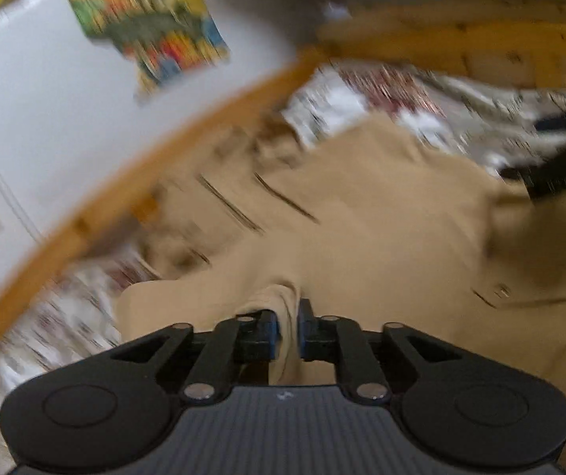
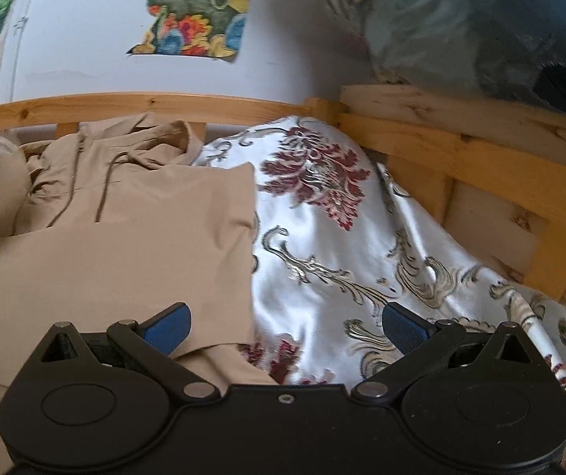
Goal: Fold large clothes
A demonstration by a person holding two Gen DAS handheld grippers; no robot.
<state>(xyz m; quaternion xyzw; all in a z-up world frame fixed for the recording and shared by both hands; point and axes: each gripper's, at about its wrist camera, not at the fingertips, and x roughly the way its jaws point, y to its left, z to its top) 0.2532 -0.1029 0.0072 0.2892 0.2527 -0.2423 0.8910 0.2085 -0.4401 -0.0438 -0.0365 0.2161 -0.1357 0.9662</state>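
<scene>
A large tan hooded jacket (image 2: 132, 233) with a zipper and drawstrings lies on a bed, its lower part folded up over the chest. The left wrist view is motion-blurred. My left gripper (image 1: 287, 326) is shut on a bunched fold of the tan jacket (image 1: 362, 217). My right gripper (image 2: 285, 326) is open and empty, just above the jacket's right edge, its left finger over the cloth and its right finger over the bedspread. The right gripper also shows dark at the right edge of the left wrist view (image 1: 560, 158).
The bed has a shiny white bedspread (image 2: 342, 245) with dark red flowers. A wooden bed rail (image 2: 481, 158) runs along the far side and right. A bundle of blue-grey cloth (image 2: 481, 27) sits on the rail's corner. Colourful pictures (image 2: 192, 8) hang on the white wall.
</scene>
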